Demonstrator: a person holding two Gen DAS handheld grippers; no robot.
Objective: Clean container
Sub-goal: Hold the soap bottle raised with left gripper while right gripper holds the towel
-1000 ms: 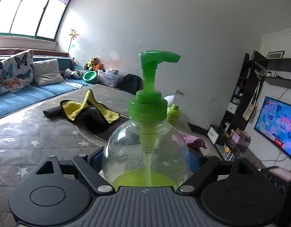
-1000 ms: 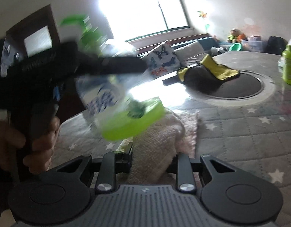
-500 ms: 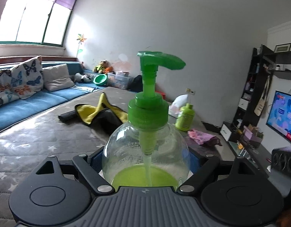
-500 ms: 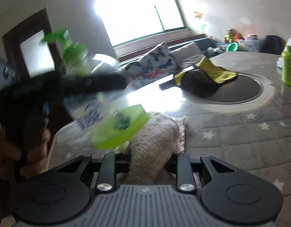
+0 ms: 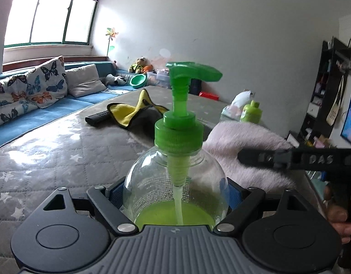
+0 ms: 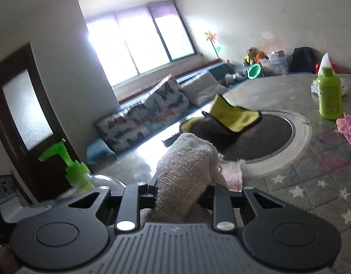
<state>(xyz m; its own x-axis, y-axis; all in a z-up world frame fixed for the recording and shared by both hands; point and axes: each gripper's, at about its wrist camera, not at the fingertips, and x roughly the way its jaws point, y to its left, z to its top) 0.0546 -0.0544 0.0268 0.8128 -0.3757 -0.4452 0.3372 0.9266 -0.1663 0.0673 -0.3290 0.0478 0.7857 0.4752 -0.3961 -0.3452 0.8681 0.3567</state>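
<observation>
A big gray table [image 6: 312,173] with little stars fills the room's middle. On it lie a yellow and black cloth [image 5: 139,114], a black stick [image 5: 98,117] at about ten o'clock from the cloth, a small green bottle [image 6: 329,93] and a pink rag [image 6: 349,129]. A blue couch [image 5: 61,107] with a butterfly pillow [image 5: 29,93] runs under the window.

The left gripper [image 5: 175,196] is clamped on the soap bottle [image 5: 175,182], a clear round bottle with a green pump on top and green soap at the bottom. It stands upright. The fluffy towel [image 5: 244,141] sits at two o'clock from the bottle, just beside it; whether they touch I cannot tell.

Only the left view shows the person's hand [image 5: 339,217] on the right tool's black handle. Only the right view shows the dark door [image 6: 27,118] and the pink rag.

The right gripper [image 6: 182,196] is squeezed together on the towel, which sticks up between its fingers. Both tools point a little downward.
</observation>
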